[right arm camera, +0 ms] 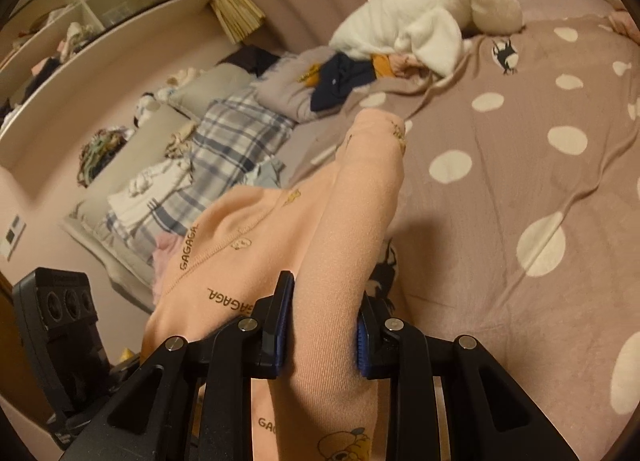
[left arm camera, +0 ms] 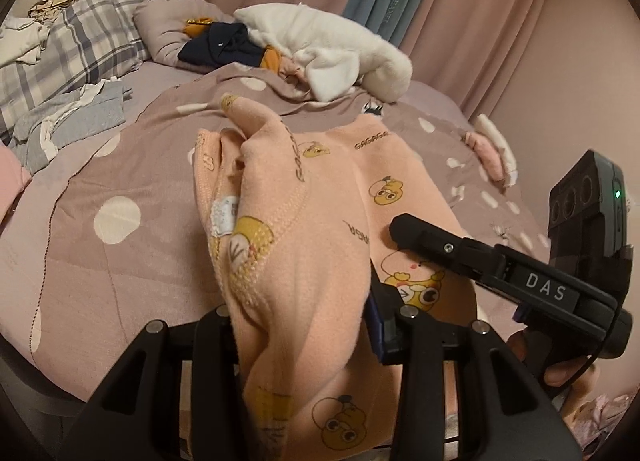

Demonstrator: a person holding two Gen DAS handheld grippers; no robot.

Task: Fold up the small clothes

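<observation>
A small peach garment (left arm camera: 320, 197) printed with yellow cartoon ducks and "GAGAGA" lies bunched on the mauve polka-dot bedspread (left arm camera: 100, 245). My left gripper (left arm camera: 304, 325) is shut on a fold of it near the white label. My right gripper (right arm camera: 322, 337) is shut on another thick fold of the garment (right arm camera: 320, 245), its blue pads (right arm camera: 362, 345) pressing the cloth from both sides. The right gripper also shows in the left wrist view (left arm camera: 404, 231), lying across the garment at the right.
A pile of unfolded clothes, white fleece (left arm camera: 328, 45), navy and orange pieces (left arm camera: 224, 45), lies at the far side of the bed. Plaid pillows (left arm camera: 72, 45) and grey clothes (left arm camera: 68, 121) sit at the left. Pink curtains (left arm camera: 460, 1) hang behind. Shelves (right arm camera: 100, 1) line the wall.
</observation>
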